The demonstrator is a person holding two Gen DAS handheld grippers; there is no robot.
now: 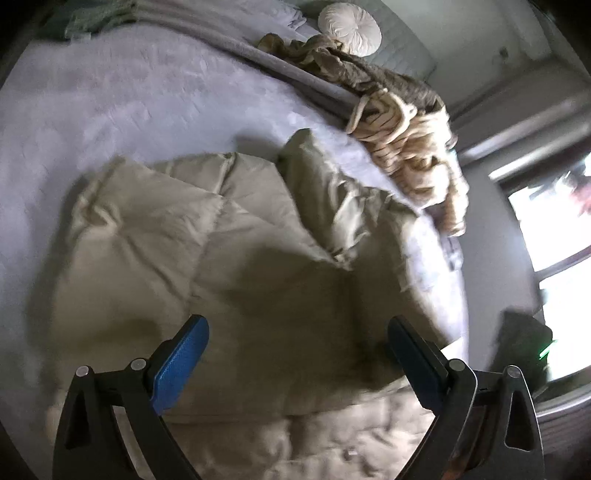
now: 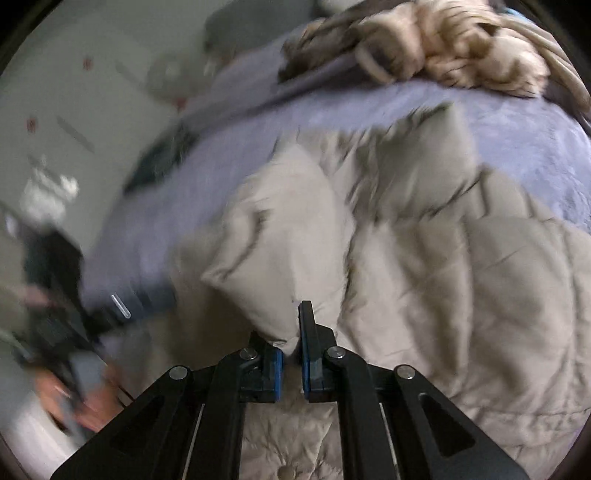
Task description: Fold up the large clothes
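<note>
A large beige quilted puffer garment (image 1: 229,258) lies spread on a lavender bed cover (image 1: 110,110). My left gripper (image 1: 295,332) is open and empty, with blue pads (image 1: 181,362) wide apart, hovering above the garment's middle. In the right wrist view the same garment (image 2: 461,277) fills the frame. My right gripper (image 2: 291,332) is shut on a fold of the garment's edge (image 2: 284,258) and holds that part lifted off the lavender bed cover (image 2: 517,147). The right view is blurred.
A tan striped knit blanket (image 1: 406,147) and a dark crumpled cloth (image 1: 369,70) lie at the bed's far edge, with a round white cushion (image 1: 349,27) behind. A bright window (image 1: 554,258) is on the right. A person's hand (image 2: 74,398) shows at lower left.
</note>
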